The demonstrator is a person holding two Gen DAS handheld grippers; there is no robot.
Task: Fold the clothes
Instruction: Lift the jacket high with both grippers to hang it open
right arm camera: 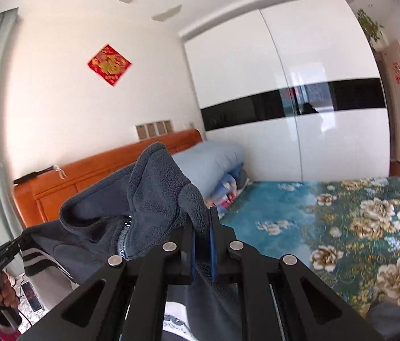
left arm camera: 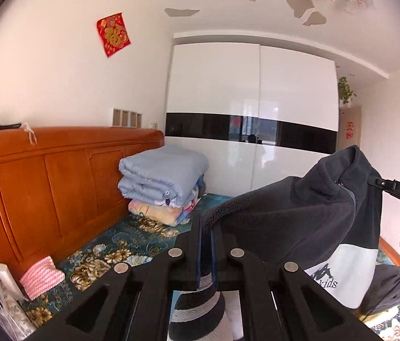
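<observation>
Fleece jacket (left arm camera: 299,213) hangs above the bed (right arm camera: 327,227), stretched between both tongs: left tongs (left arm camera: 206,227) and right tongs (right arm camera: 201,227) clamp its upper edge. Advise even tension, level shoulders.

The fleece jacket (left arm camera: 299,221) is running out of the left wrist view at the bottom, its hem unseen. The printed logo (left arm camera: 325,278) is reading only partly. The right wrist view is blurring the bedspread (right arm camera: 342,227) flowers.
</observation>
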